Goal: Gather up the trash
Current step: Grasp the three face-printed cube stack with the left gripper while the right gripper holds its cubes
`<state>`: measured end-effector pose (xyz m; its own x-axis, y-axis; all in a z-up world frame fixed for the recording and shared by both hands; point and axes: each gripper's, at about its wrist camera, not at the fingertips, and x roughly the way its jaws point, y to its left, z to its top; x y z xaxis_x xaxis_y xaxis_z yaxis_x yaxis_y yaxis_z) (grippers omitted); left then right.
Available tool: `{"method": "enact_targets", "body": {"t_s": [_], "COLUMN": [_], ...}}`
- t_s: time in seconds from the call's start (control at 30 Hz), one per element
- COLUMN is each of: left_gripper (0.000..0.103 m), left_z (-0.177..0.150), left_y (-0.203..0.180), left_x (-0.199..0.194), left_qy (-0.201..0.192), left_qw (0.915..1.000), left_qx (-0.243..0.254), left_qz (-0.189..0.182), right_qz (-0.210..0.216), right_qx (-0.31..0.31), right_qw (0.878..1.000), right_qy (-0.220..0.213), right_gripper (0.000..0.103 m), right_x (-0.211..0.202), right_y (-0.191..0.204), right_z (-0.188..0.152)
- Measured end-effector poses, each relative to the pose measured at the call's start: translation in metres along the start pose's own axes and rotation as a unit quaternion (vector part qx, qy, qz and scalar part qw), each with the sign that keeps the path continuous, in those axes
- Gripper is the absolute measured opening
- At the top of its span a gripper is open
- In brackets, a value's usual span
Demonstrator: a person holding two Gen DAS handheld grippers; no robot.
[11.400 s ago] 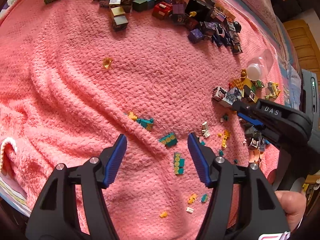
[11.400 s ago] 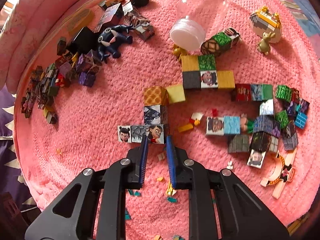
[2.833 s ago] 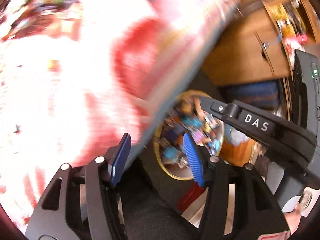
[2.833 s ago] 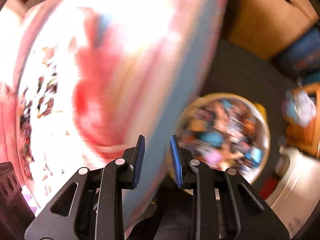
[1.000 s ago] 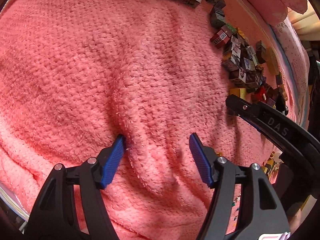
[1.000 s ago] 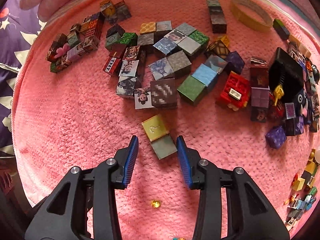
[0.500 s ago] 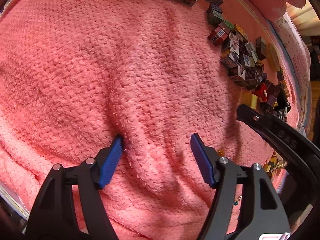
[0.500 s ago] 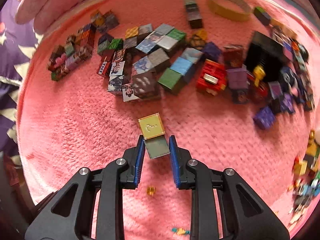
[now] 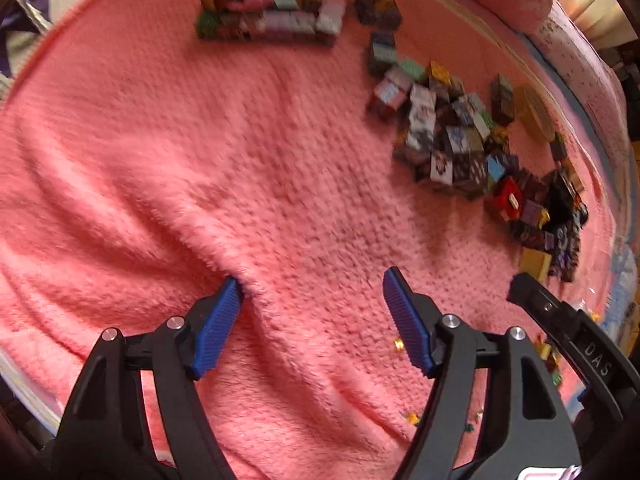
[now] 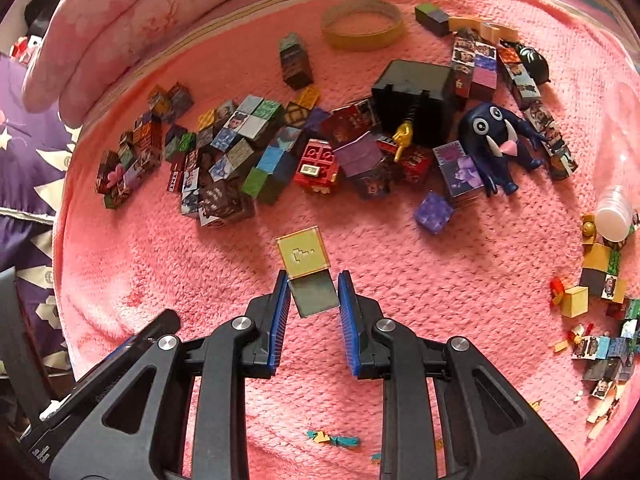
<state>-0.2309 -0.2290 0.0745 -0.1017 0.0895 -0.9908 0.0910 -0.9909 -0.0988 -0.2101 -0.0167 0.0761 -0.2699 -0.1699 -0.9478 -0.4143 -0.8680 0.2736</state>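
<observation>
A yellow cube with a grey cube stuck to it (image 10: 303, 255) is lifted off the pink blanket (image 10: 400, 264), pinched by its grey half between the blue pads of my right gripper (image 10: 312, 282). The left wrist view catches that yellow cube (image 9: 534, 264) at the tip of the right gripper (image 9: 532, 286), far right. My left gripper (image 9: 312, 292) hovers open over a fold of bare blanket (image 9: 200, 160) with nothing between its fingers. Piles of small printed cubes (image 10: 232, 152) lie beyond.
A black box (image 10: 412, 92), a dark blue monster figure (image 10: 496, 140), a tape ring (image 10: 362, 24) and a clear bottle with a white cap (image 10: 612, 220) lie on the blanket. Tiny bricks are scattered at the right (image 10: 596, 344). A pink pillow (image 10: 120, 20) borders the back left.
My right gripper closed on the grey-and-yellow cube pair and raised it off the blanket, pulling back to the right. The left gripper's view has shifted a little, still open.
</observation>
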Motion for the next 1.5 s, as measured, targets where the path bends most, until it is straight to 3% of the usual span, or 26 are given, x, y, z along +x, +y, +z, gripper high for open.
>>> {"method": "enact_targets", "body": {"t_s": [0.1, 0.23, 0.4, 0.63, 0.9, 1.1, 1.17, 1.3, 1.4, 1.5], "left_gripper": [0.069, 0.069, 0.069, 0.065, 0.054, 0.034, 0.034, 0.034, 0.033, 0.029], "left_z": [-0.002, 0.005, 0.030, 0.057, 0.083, 0.085, 0.082, 0.087, 0.089, 0.091], "left_y": [0.005, 0.007, -0.017, -0.047, -0.077, -0.065, -0.059, -0.073, -0.088, -0.091], "left_x": [-0.006, -0.029, -0.020, 0.008, 0.030, 0.037, 0.042, 0.050, 0.060, 0.070], "left_qy": [-0.014, -0.068, -0.046, -0.031, -0.027, -0.024, -0.020, -0.012, 0.003, 0.014], "left_qw": [0.9995, 0.9969, 0.9989, 0.9979, 0.9951, 0.9977, 0.9982, 0.9958, 0.9930, 0.9937], "left_qx": [-0.019, -0.027, 0.005, 0.046, 0.094, 0.064, 0.054, 0.082, 0.117, 0.110], "left_qz": [0.019, 0.030, -0.010, -0.034, -0.019, 0.000, -0.013, -0.038, -0.016, -0.013], "right_qz": [0.006, 0.021, 0.027, 0.026, 0.030, 0.035, 0.035, 0.038, 0.037, 0.038], "right_qx": [0.003, 0.001, -0.012, 0.015, 0.045, 0.055, 0.056, 0.052, 0.049, 0.053], "right_qw": [1.000, 1.000, 1.000, 0.999, 0.998, 0.998, 0.998, 0.998, 0.998, 0.998], "right_qy": [0.001, 0.005, -0.003, -0.017, -0.015, -0.011, -0.010, -0.006, -0.006, -0.008], "right_gripper": [0.023, 0.023, 0.023, 0.023, 0.023, 0.023, 0.024, 0.024, 0.024, 0.024], "right_x": [0.003, 0.004, 0.002, -0.002, 0.009, 0.016, 0.020, 0.023, 0.023, 0.023], "right_y": [-0.001, 0.003, 0.013, -0.008, -0.026, -0.033, -0.032, -0.031, -0.030, -0.032], "right_z": [0.000, -0.003, 0.002, 0.019, 0.029, 0.031, 0.031, 0.028, 0.028, 0.030]}}
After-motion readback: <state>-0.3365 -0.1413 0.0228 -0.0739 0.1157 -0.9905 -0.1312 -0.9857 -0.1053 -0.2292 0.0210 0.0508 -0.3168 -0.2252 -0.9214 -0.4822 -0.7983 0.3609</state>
